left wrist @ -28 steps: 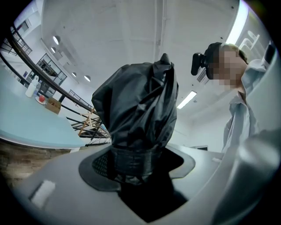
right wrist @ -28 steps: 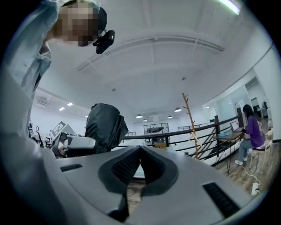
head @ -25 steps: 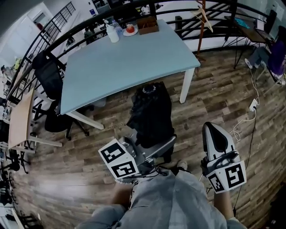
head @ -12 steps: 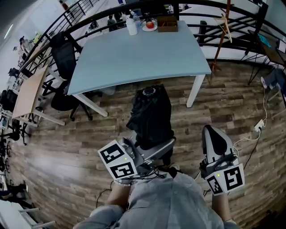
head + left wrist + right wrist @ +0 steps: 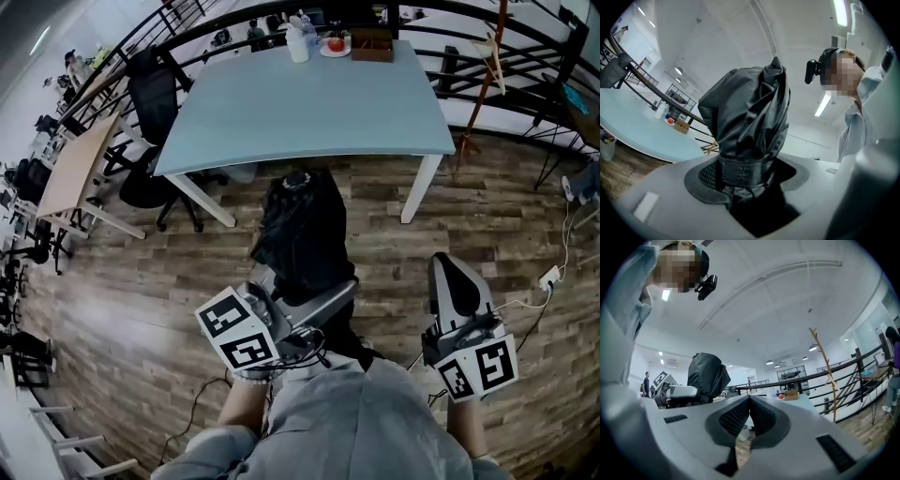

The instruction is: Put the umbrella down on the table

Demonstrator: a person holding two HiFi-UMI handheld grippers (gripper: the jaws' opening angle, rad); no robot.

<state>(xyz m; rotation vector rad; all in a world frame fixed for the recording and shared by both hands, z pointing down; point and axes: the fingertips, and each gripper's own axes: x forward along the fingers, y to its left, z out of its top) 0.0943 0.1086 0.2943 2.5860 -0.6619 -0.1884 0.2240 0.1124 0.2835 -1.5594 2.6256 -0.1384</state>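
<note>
A folded black umbrella (image 5: 300, 234) stands upright in front of me, held above the wooden floor short of the light blue table (image 5: 309, 103). My left gripper (image 5: 314, 305) is shut on the umbrella (image 5: 750, 122) low down, at its strap band, with the folded canopy rising above the jaws. The right gripper (image 5: 457, 291) is held beside it on the right, shut with nothing between its pads (image 5: 749, 416). From the right gripper view the umbrella (image 5: 708, 376) and the left gripper (image 5: 677, 392) show to the left.
At the table's far edge stand a bottle (image 5: 297, 42), a plate with a red fruit (image 5: 335, 44) and a brown box (image 5: 372, 44). A black office chair (image 5: 150, 103) is at the table's left, a wooden desk (image 5: 70, 169) farther left. Black railings run behind; a cable (image 5: 539, 281) lies on the floor right.
My view has swung so the table now sits more centred and farther up. The umbrella and both grippers keep nearly the same place in front of me.
</note>
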